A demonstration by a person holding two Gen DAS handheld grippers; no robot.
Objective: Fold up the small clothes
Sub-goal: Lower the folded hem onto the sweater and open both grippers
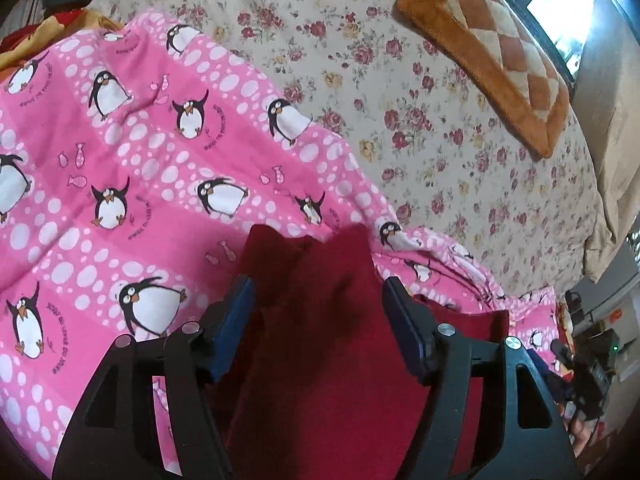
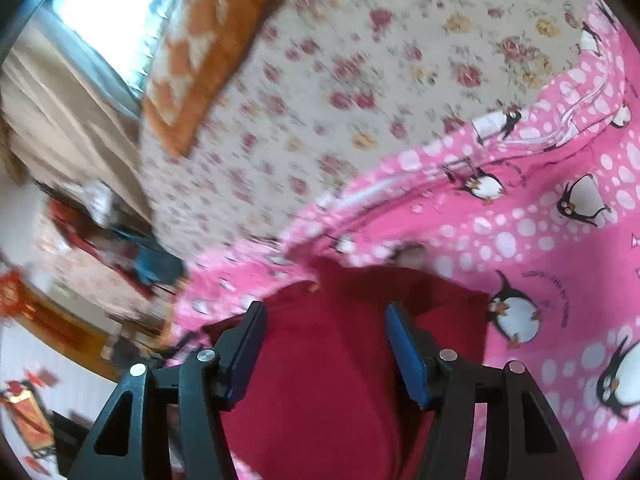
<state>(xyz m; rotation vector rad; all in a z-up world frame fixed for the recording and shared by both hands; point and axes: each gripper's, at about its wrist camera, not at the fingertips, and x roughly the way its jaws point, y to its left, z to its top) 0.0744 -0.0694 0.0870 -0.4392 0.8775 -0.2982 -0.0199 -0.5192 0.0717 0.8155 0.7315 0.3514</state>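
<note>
A dark red garment (image 1: 320, 320) lies on a pink penguin-print blanket (image 1: 140, 160). In the left wrist view my left gripper (image 1: 318, 286) is open, its blue pads on either side of a raised fold of the red cloth, not pinching it. In the right wrist view the same red garment (image 2: 340, 360) spreads under my right gripper (image 2: 326, 312), which is open with the cloth between and below its fingers. That view is blurred. The garment's near part is hidden under both grippers.
The pink blanket (image 2: 560, 240) covers a bed with a floral sheet (image 1: 400, 80). An orange and cream checked cushion (image 1: 492, 52) lies at the far side near a bright window (image 1: 560, 4). Cluttered room furniture (image 2: 100, 260) stands beyond the bed's edge.
</note>
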